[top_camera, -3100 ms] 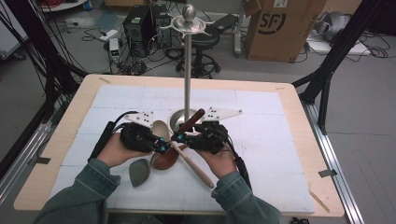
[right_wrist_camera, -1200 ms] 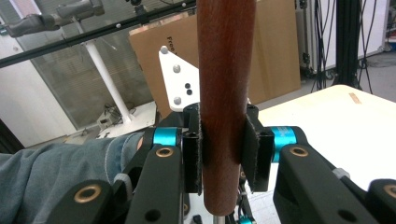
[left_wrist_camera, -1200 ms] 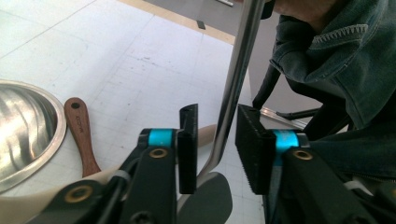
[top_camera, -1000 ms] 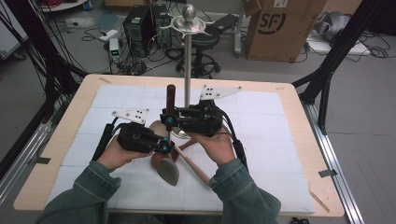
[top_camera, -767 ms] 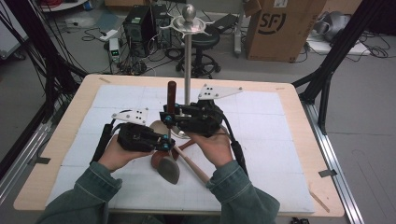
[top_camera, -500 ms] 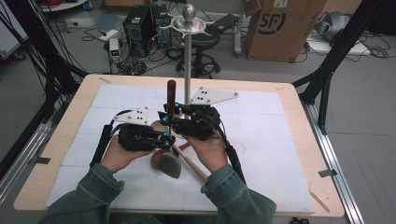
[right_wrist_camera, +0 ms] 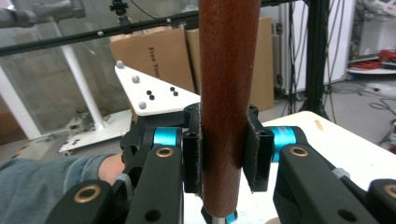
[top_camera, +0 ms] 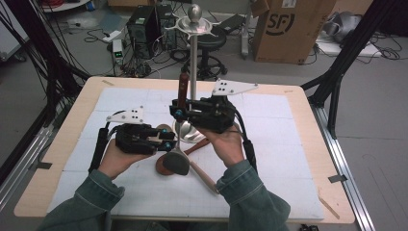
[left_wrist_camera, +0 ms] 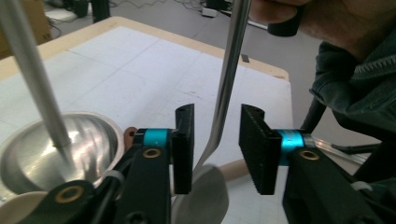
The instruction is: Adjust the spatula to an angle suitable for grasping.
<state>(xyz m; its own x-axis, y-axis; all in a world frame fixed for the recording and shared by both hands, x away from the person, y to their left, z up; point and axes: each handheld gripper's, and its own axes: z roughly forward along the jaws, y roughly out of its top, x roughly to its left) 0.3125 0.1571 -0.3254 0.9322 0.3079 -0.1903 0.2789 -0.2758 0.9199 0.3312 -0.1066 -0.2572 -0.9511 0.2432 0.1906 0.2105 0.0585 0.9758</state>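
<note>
A metal ladle with a dark wooden handle (top_camera: 183, 89) stands upright just left of the rack's pole (top_camera: 193, 62). My right gripper (top_camera: 179, 113) is shut on that wooden handle (right_wrist_camera: 229, 93), pads pressed on both sides (right_wrist_camera: 227, 140). The ladle's thin metal shaft (left_wrist_camera: 229, 79) runs down between the jaws of my left gripper (left_wrist_camera: 215, 116), which have just been opening and stand off the shaft on both sides. The ladle's bowl (top_camera: 175, 161) hangs low over the table beside my left gripper (top_camera: 168, 144).
The rack's shiny round base (top_camera: 190, 132) sits mid-table, with its hook ring (top_camera: 194, 21) on top. A light wooden spoon (top_camera: 202, 173) and a reddish-brown utensil (top_camera: 163, 168) lie on the white mat. A cardboard box (top_camera: 293, 29) stands beyond the table.
The left gripper's jaws have come apart off the ladle's metal shaft. The right gripper has lifted the ladle slightly, with its handle still upright.
</note>
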